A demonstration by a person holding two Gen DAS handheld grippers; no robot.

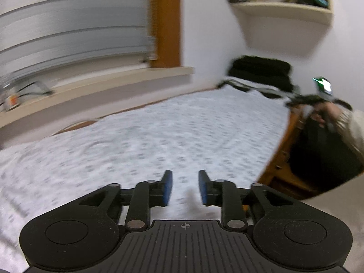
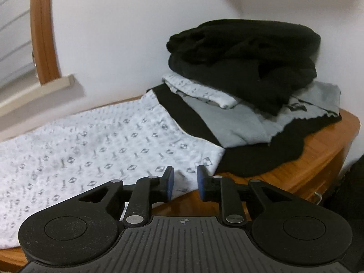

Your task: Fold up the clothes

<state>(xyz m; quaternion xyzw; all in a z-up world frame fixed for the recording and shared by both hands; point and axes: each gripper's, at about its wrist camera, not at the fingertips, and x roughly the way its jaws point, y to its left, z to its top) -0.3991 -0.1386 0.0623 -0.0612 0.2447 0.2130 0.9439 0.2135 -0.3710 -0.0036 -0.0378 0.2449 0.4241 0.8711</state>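
Note:
A white garment with a small grey diamond print (image 1: 159, 141) (image 2: 91, 150) lies spread flat on a wooden top. My left gripper (image 1: 185, 175) hovers just above its near part, open, with nothing between the blue pads. My right gripper (image 2: 184, 172) is open over the garment's near right edge; cloth shows in the gap below and the pads do not press on it. Behind it is a pile of clothes (image 2: 245, 68) (image 1: 261, 72): black pieces on top, then a printed white one, a grey one and a black one.
The wooden top (image 2: 318, 159) ends in a rounded corner at the right, with drawer fronts below (image 1: 282, 154). A windowsill (image 1: 113, 82) and blinds run along the back left, and a wall shelf (image 1: 282, 9) hangs above. A person's hand (image 1: 327, 113) shows blurred at far right.

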